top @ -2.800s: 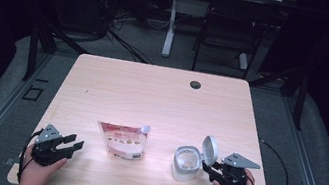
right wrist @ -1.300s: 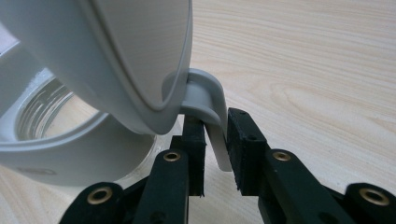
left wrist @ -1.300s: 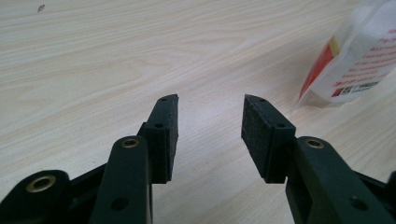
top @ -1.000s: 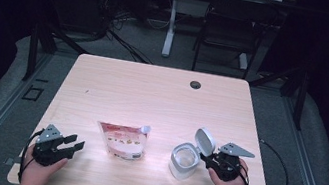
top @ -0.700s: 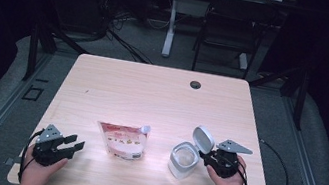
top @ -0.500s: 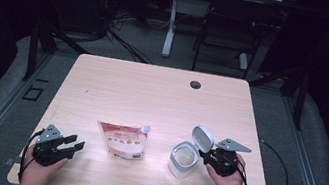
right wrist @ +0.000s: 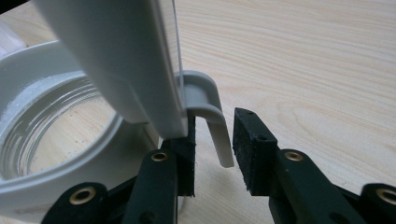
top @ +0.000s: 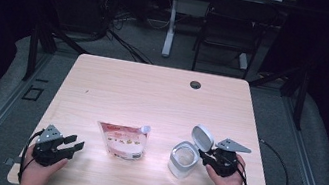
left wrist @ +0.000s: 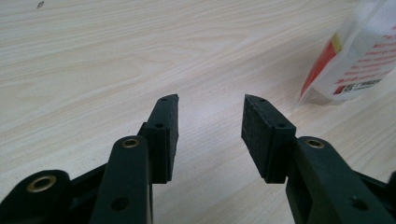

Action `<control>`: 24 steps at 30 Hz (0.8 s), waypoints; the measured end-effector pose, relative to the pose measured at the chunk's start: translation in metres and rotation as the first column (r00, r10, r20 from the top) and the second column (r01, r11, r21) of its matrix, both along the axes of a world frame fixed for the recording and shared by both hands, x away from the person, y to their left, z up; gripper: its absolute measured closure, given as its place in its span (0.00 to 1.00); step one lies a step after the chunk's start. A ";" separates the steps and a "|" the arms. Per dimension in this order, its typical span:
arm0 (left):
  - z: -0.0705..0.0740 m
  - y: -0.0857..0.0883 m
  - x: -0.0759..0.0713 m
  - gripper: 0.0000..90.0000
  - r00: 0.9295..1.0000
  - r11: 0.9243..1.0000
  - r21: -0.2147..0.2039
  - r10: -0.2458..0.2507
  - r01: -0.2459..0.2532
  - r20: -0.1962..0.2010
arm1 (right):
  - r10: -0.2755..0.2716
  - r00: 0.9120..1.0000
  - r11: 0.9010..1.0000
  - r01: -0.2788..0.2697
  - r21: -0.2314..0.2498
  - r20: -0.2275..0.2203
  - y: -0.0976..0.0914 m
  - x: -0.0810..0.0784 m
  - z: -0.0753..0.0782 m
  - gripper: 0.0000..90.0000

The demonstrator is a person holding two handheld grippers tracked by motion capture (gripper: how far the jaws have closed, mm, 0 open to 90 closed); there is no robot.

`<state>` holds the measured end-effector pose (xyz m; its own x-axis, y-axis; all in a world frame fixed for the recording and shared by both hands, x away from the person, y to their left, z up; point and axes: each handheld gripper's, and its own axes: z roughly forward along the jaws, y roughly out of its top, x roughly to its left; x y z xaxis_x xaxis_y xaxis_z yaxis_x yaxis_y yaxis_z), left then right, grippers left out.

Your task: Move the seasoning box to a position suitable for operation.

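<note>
Item: clear jar (top: pixel 183 159) with hinged white lid (top: pixel 202 137), near right of the table (top: pixel 152 90); lid stands raised.
Right gripper (top: pixel 206 155): jaws have just been opening; grey lid tab (right wrist: pixel 208 112) sits between them, pads apart from it.
Left gripper (top: pixel 74 144): jaws open, empty, at near left.
Pouch (top: pixel 123 140): flat, left of jar.
Step, judged: lid opened, grip being released. Next: withdraw clear of tab.
Right gripper view gives tab clearance; high view gives layout.
</note>
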<state>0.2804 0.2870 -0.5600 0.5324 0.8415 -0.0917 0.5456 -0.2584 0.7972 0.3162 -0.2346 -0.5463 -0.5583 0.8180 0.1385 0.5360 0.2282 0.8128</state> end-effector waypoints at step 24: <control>0.000 0.002 0.000 0.63 1.000 1.000 -0.009 0.002 -0.002 0.006 | 0.017 1.000 0.999 -0.016 -0.046 0.023 -0.007 -0.023 0.007 0.71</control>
<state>0.2809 0.2888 -0.5596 0.5316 0.8415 -0.0962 0.5413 -0.2501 0.8028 0.2936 -0.2420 -0.5391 -0.5743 0.8139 0.0882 0.5129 0.2737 0.8137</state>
